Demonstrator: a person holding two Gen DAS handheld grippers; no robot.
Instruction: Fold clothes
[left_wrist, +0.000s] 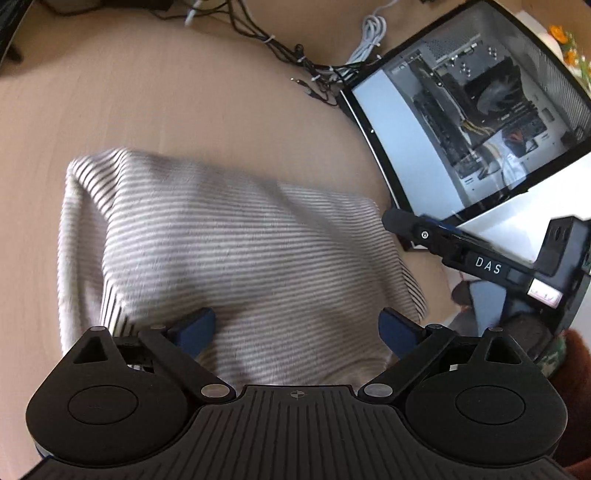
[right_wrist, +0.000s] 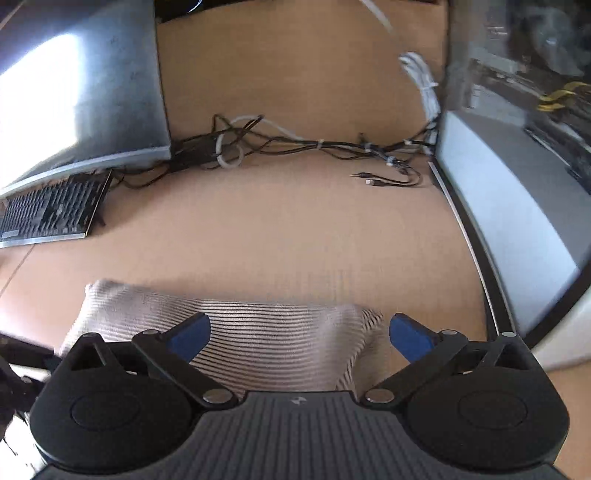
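Observation:
A grey-and-white striped garment (left_wrist: 229, 251) lies folded in a thick bundle on the tan table (left_wrist: 166, 110). My left gripper (left_wrist: 297, 332) is open above its near edge, blue fingertips (left_wrist: 195, 330) spread apart with nothing between them. In the right wrist view the same garment (right_wrist: 258, 332) lies just ahead, and my right gripper (right_wrist: 299, 336) is open over its near right part, holding nothing. The right gripper also shows in the left wrist view (left_wrist: 480, 258), beside the garment's right edge.
A glass-sided computer case (left_wrist: 480, 110) stands on the right of the table (right_wrist: 517, 184). Tangled black and white cables (right_wrist: 295, 147) run along the back. A keyboard (right_wrist: 51, 210) and a monitor (right_wrist: 74, 92) sit at the back left.

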